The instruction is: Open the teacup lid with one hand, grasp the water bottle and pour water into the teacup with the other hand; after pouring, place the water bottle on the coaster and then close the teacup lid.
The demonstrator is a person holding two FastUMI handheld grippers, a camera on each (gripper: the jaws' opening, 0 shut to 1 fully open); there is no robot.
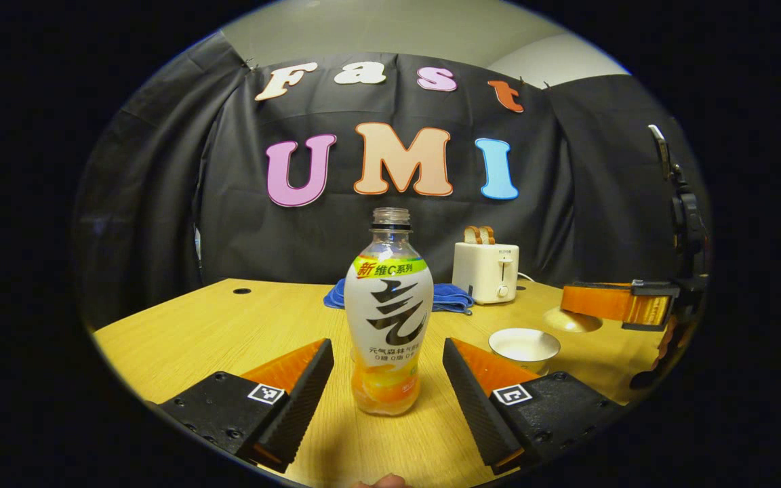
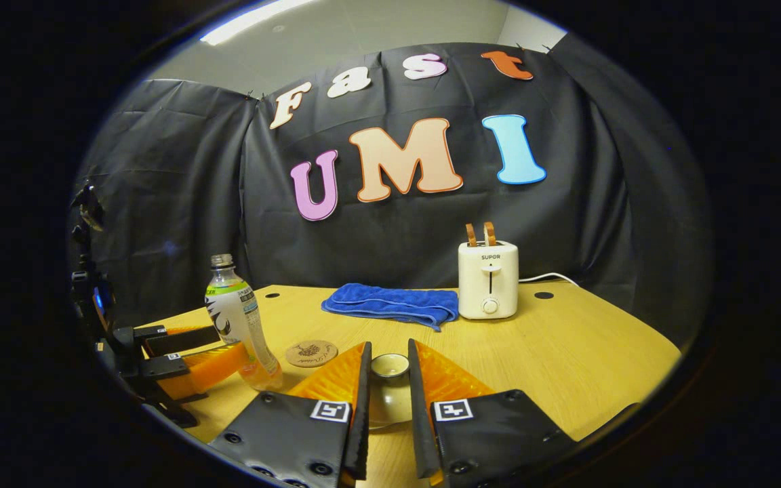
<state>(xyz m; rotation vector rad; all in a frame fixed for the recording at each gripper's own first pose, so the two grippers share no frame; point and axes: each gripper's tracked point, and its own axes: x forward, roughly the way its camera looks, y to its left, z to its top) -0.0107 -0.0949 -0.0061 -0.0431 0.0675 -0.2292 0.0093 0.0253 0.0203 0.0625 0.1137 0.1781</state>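
Left gripper (image 1: pixel 388 383): fingers spread wide at the near edge of the left gripper view, one on each side of the water bottle (image 1: pixel 388 318), with open table showing between each finger and the bottle; neither finger touched it.
Water bottle: stood upright and uncapped on the wooden table (image 1: pixel 214 325), a little orange liquid in its base; in the right gripper view it sat at the left, between that gripper's fingers.
Right gripper (image 2: pixel 388 407): fingers drawn close around a small round-knobbed piece (image 2: pixel 390 366), seemingly the teacup lid; I could not tell whether both fingers pressed on it.
Teacup (image 1: pixel 524 346): open white bowl, right of the bottle in the left gripper view, just beyond the right finger's tip.
Coaster (image 2: pixel 311 353): round, flat on the table, between the bottle and the right gripper's fingers, apart from both.
Blue cloth (image 2: pixel 390 305): folded, far side, near the wall.
Toaster (image 2: pixel 488 278): just right of the cloth, with slices standing up.
Open room: the right half of the table lay bare up to its curved far edge; the left front corner was bare too.
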